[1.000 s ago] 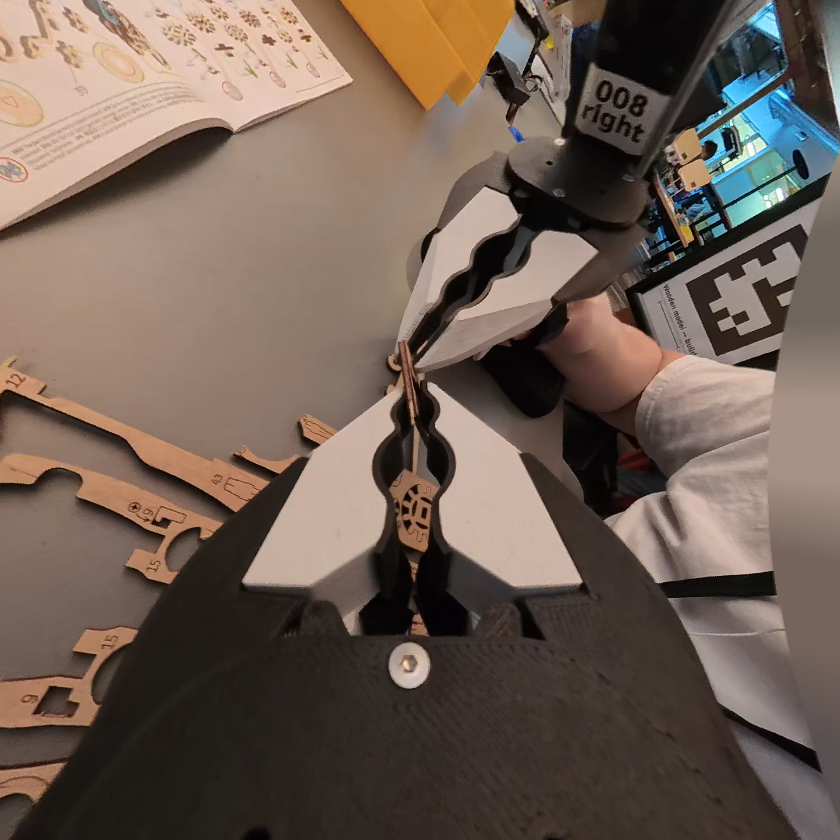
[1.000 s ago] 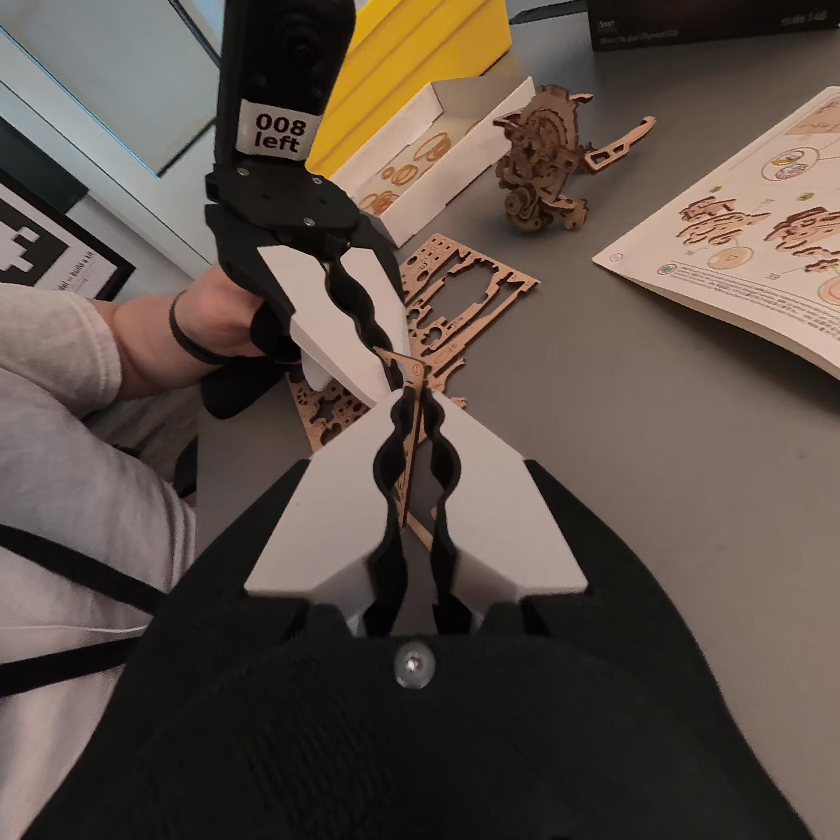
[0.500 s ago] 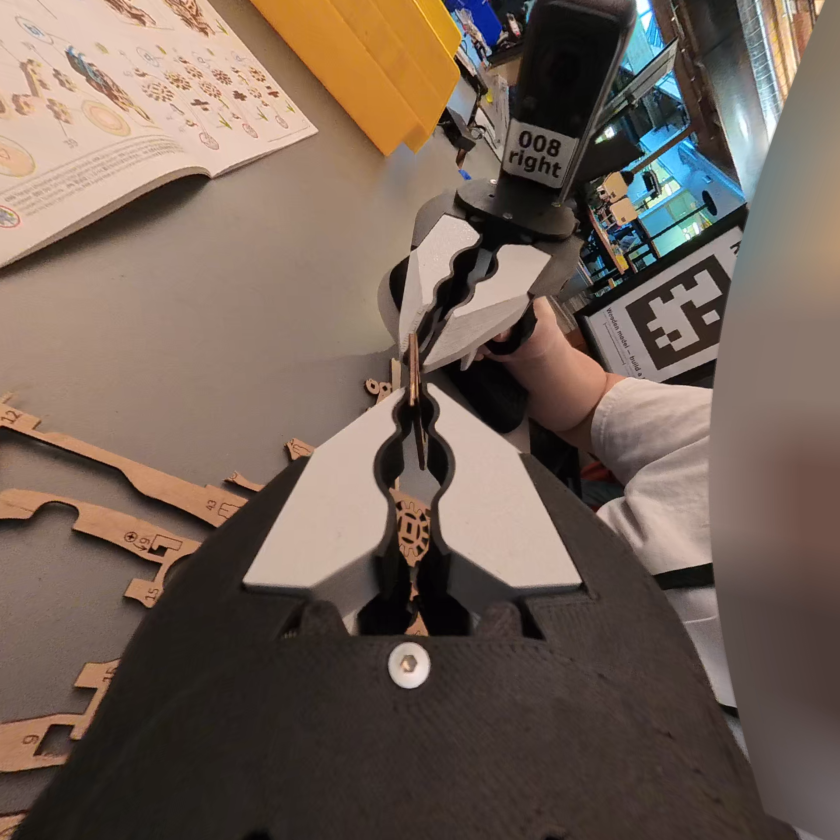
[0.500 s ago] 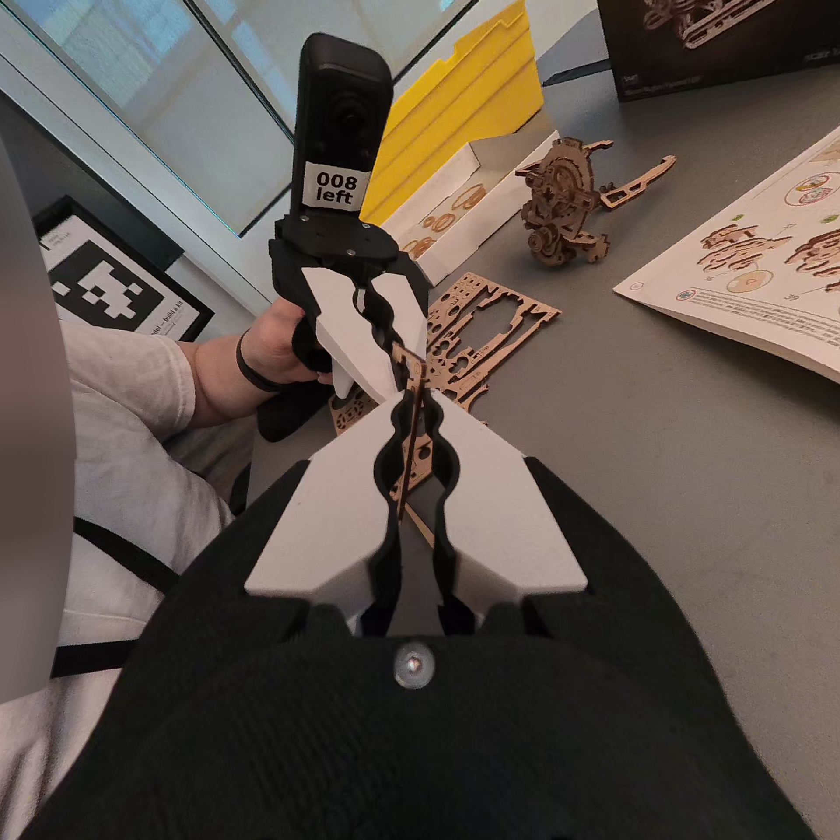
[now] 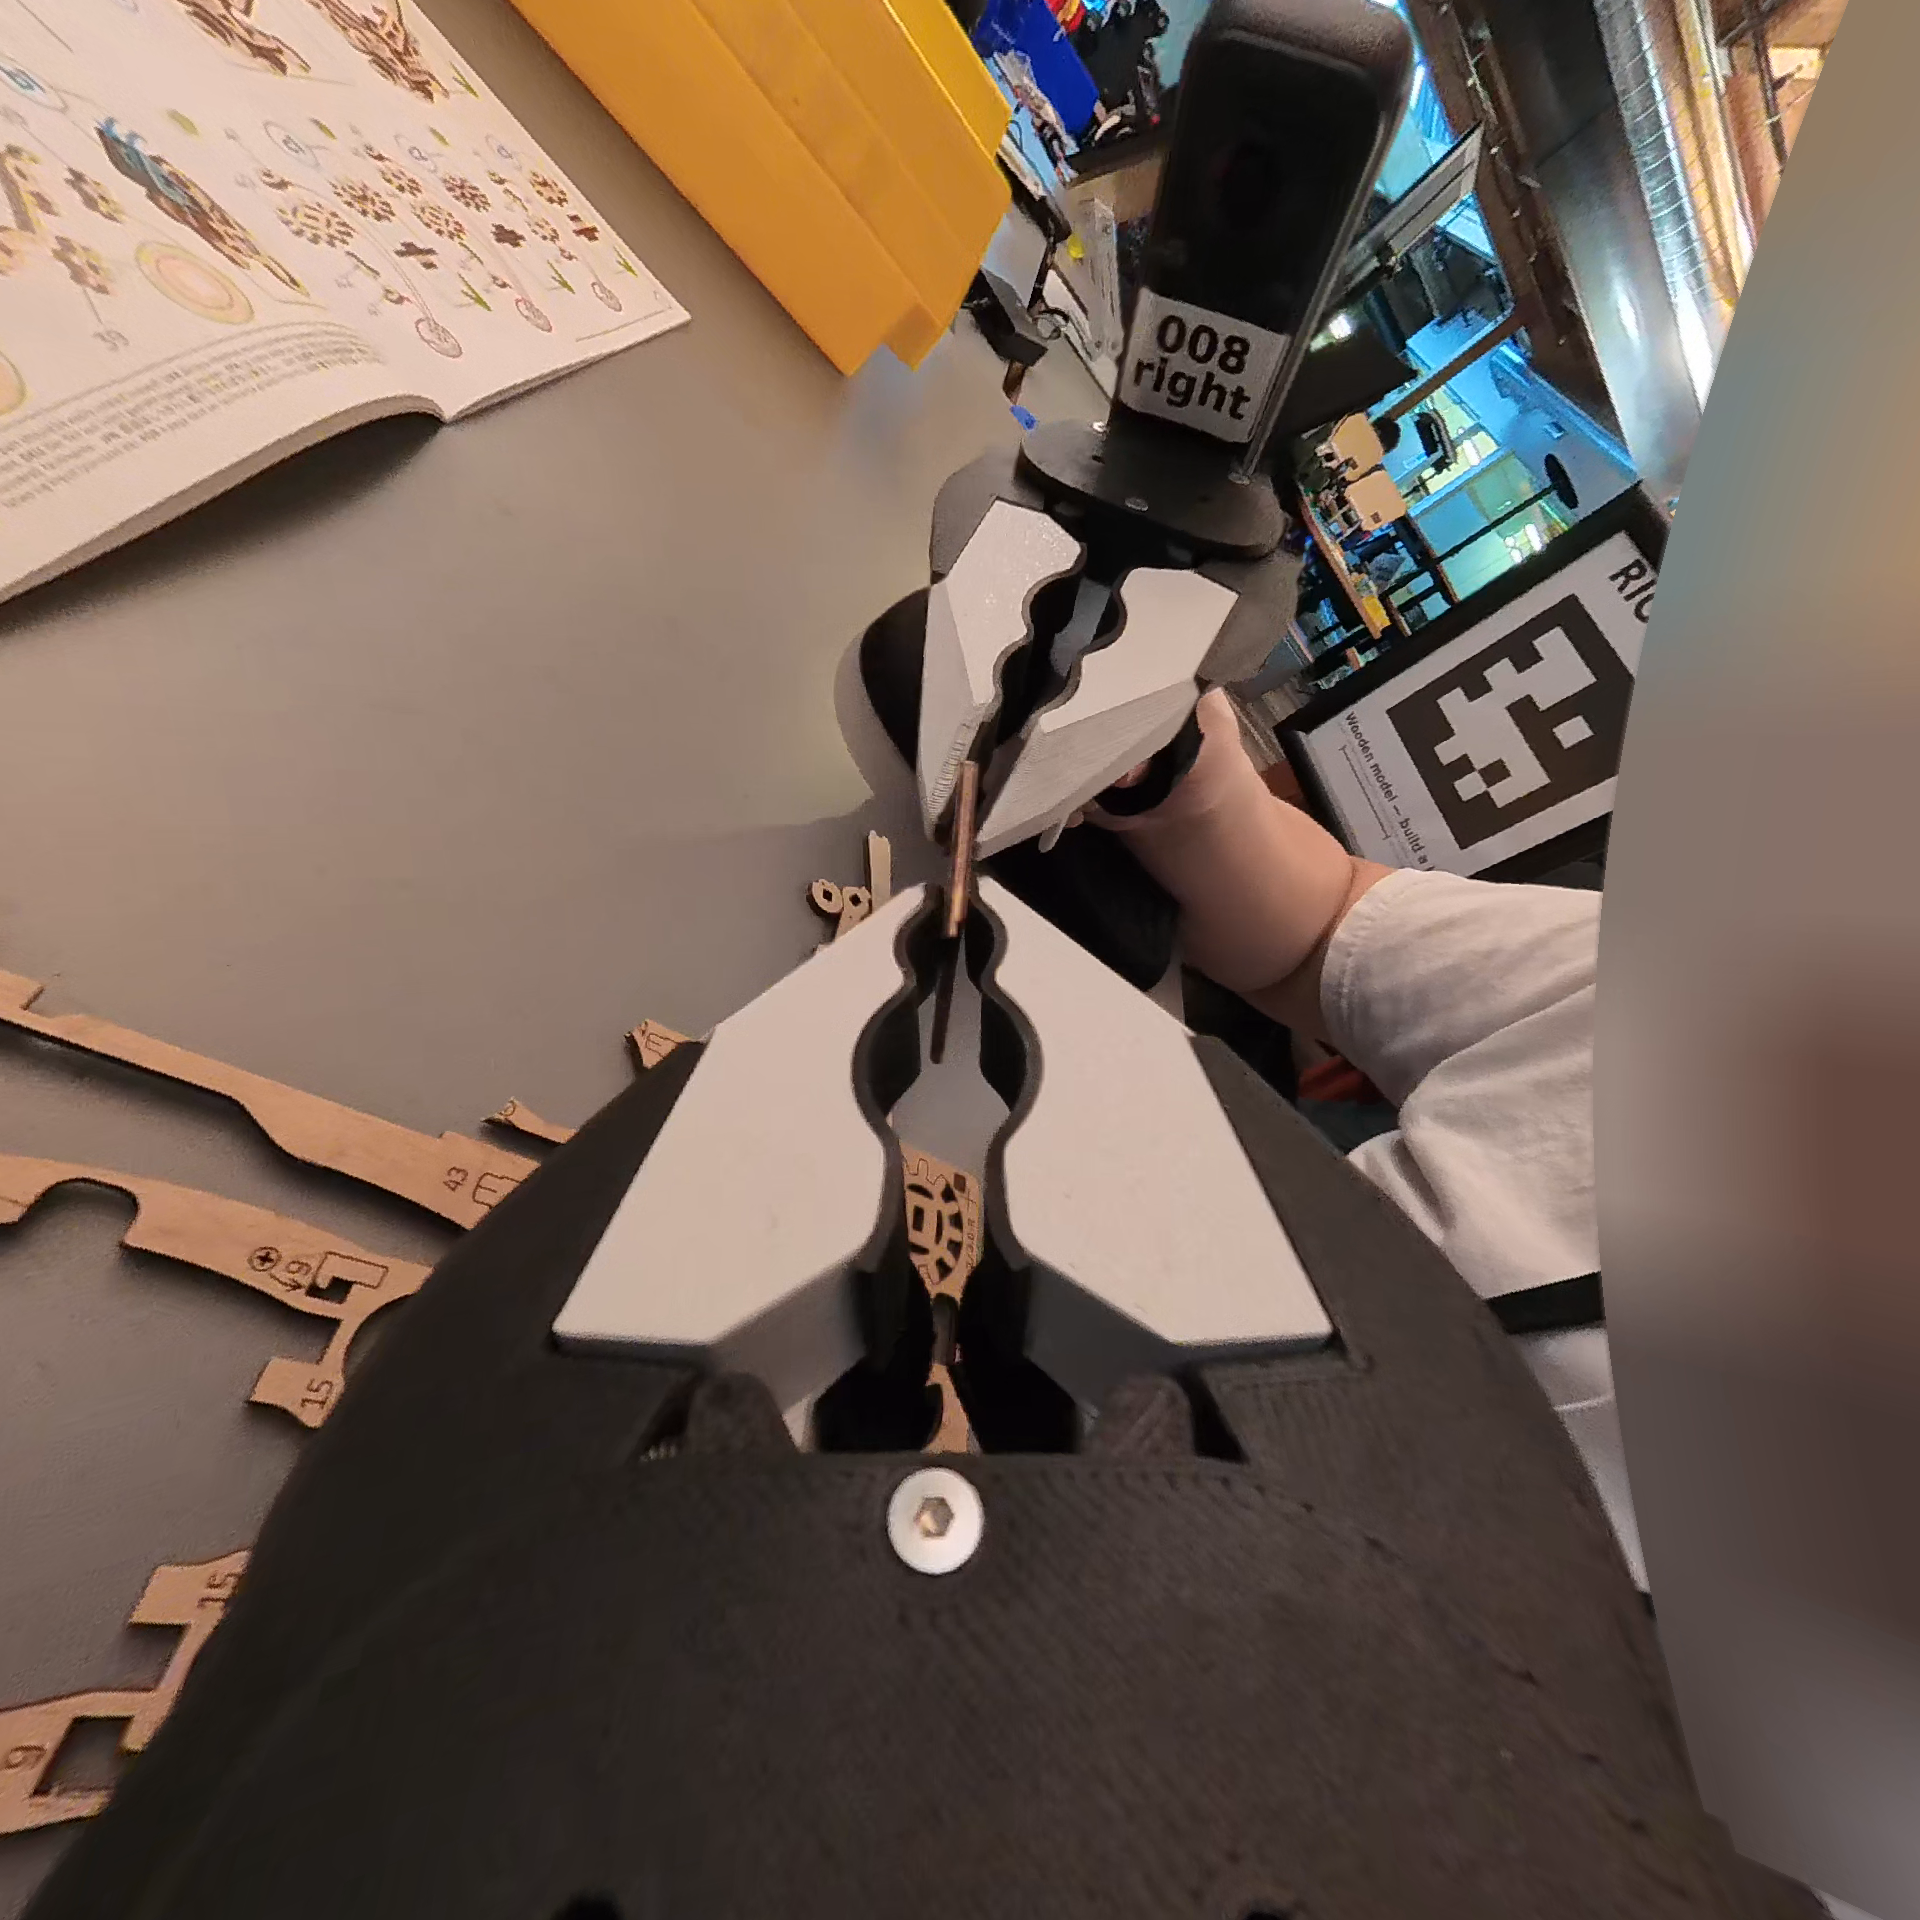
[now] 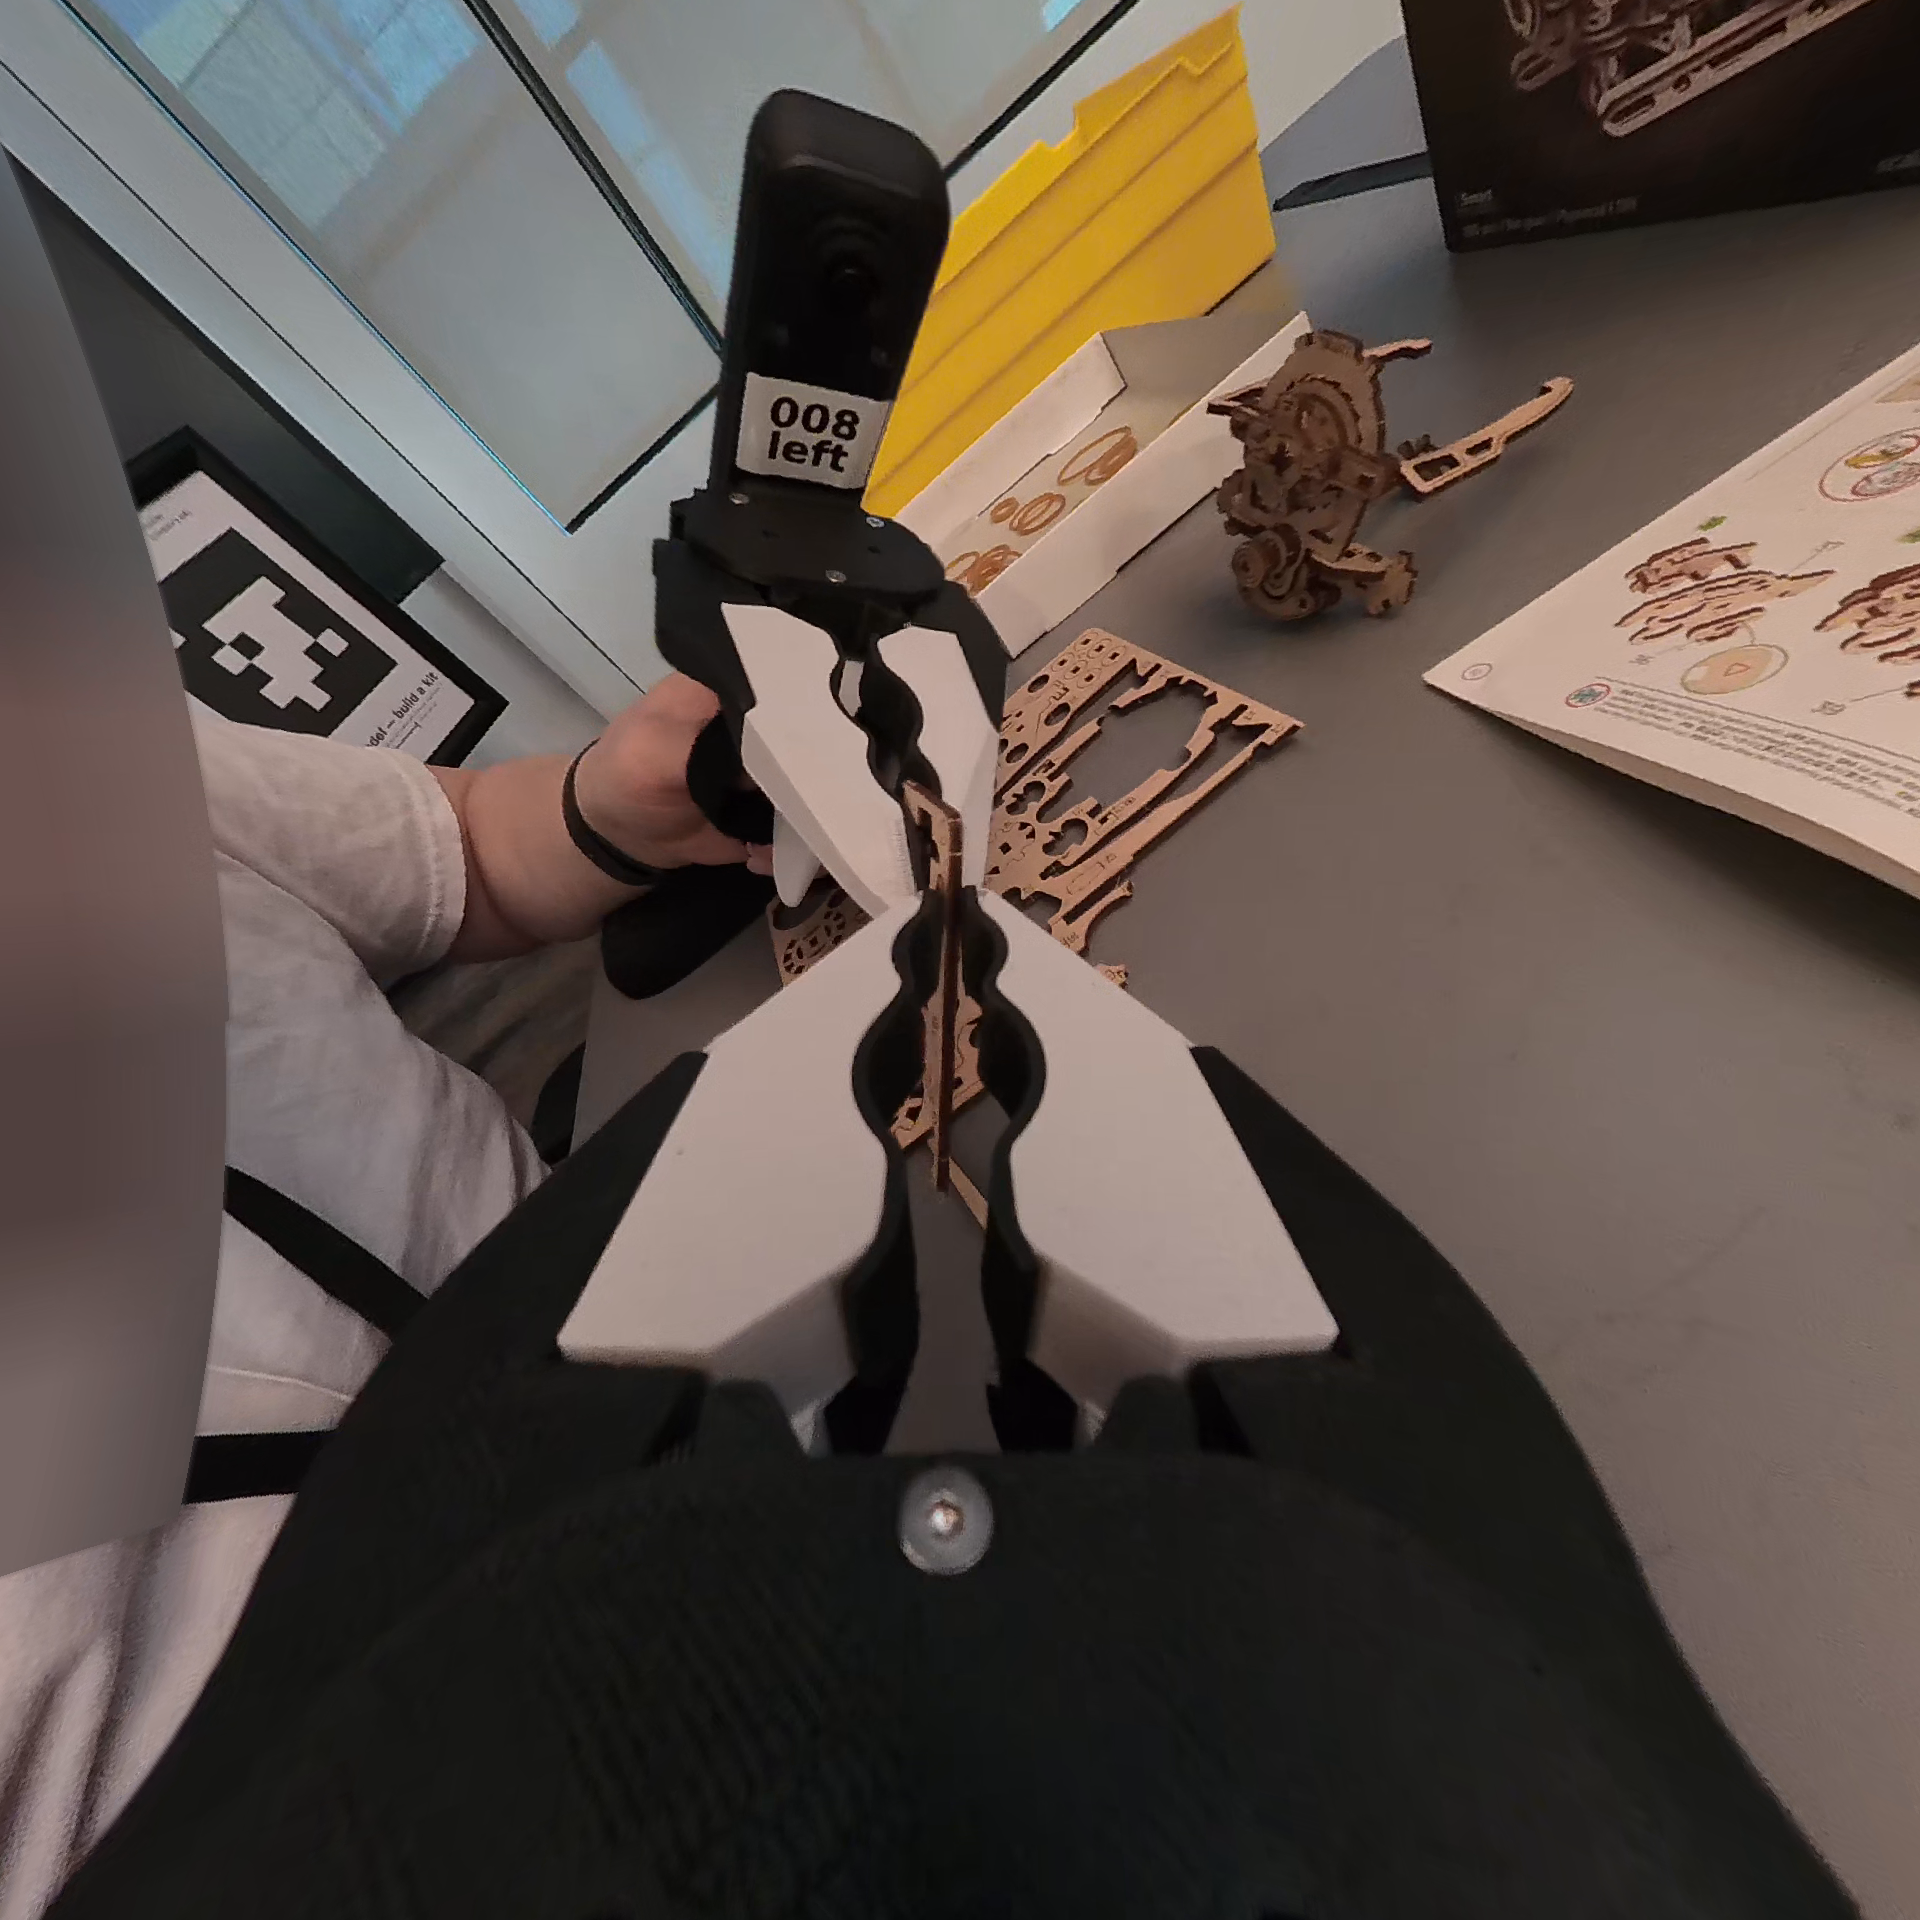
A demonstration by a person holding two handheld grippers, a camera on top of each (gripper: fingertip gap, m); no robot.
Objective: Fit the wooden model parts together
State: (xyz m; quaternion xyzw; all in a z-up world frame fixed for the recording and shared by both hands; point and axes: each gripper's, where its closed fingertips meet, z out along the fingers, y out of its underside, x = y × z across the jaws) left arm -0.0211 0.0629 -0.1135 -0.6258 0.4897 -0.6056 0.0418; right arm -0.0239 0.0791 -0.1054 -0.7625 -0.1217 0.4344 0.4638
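My left gripper [image 5: 951, 914] is shut on a thin wooden part [image 5: 940, 997] that I see edge-on between its fingers. My right gripper [image 6: 940, 904] is shut on a long thin wooden part [image 6: 940, 1039], also edge-on. The two grippers face each other tip to tip above the grey table [image 5: 468, 675], and the parts touch at the tips. The right gripper [image 5: 966, 821] shows in the left wrist view with its part [image 5: 963, 831] sticking out. The left gripper [image 6: 914, 862] shows in the right wrist view with a small wooden face [image 6: 916, 821] at its tips.
Cut-out wooden sheets [image 5: 208, 1122] [image 6: 1122, 748] lie below the grippers. An open instruction booklet [image 5: 260, 260] [image 6: 1714, 675], a yellow bin [image 5: 810, 156] [image 6: 1091, 239], a white box of rings [image 6: 1060, 520], an assembled wooden model [image 6: 1309, 488] and a dark box [image 6: 1662, 104] stand around. The person's sleeve [image 5: 1455, 1039] is close. The grippers are tip to tip, or close to it.
Both grippers stay shut and tip to tip. They have tilted and drawn back a little, so each shows more of the other's camera housing and more of the room behind.
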